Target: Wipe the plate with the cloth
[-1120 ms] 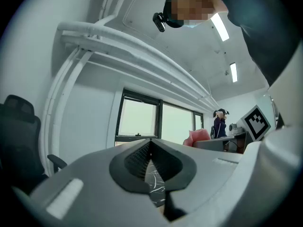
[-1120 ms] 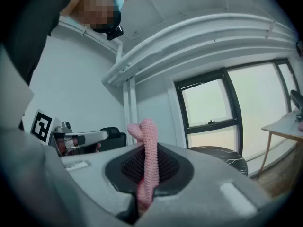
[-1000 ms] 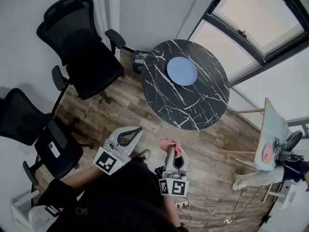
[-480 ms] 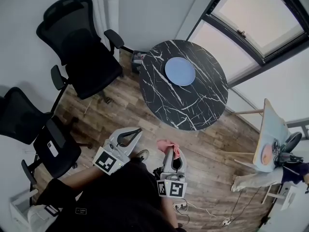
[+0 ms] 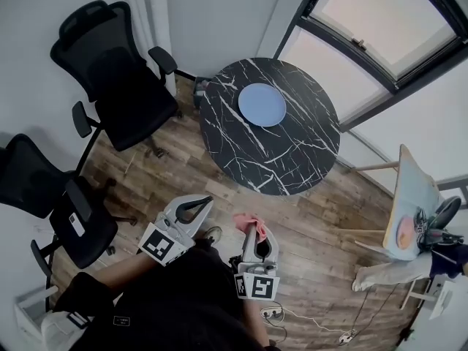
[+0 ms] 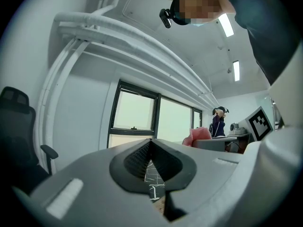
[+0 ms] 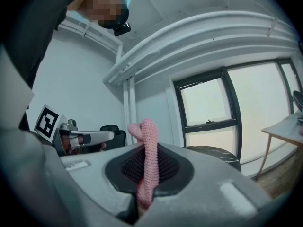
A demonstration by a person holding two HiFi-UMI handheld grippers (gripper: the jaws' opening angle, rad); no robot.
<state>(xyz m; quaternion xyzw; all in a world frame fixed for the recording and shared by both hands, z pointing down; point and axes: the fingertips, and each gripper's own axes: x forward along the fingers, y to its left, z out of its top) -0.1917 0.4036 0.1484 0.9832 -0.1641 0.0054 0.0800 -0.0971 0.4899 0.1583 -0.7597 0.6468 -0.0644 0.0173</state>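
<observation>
Right claw point(image 5: 254, 229): pinching cloth point(image 5: 243, 221), far from plate point(image 5: 262, 104).
Left claw point(image 5: 205, 200): pressed together, empty.
Risk: thinly pinched cloth slipping mid-wipe.

Black sleeves point(image 5: 110, 273). Pale grey left tongs point(image 5: 205, 199) and right tongs point(image 5: 257, 232), dark ribbed pads point(image 6: 136, 158), each bearing a black-and-white marker cube point(image 5: 161, 244).

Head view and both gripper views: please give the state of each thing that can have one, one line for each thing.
left gripper: shut, nothing between its jaws.
right gripper: shut on the pink cloth.
pink cloth: bunched, pinched between the jaws, its end sticking out past them.
blue plate: lying flat on the table, nothing on it, untouched.
round marble table: upright, only the plate on it.
black office chairs: unoccupied.
</observation>
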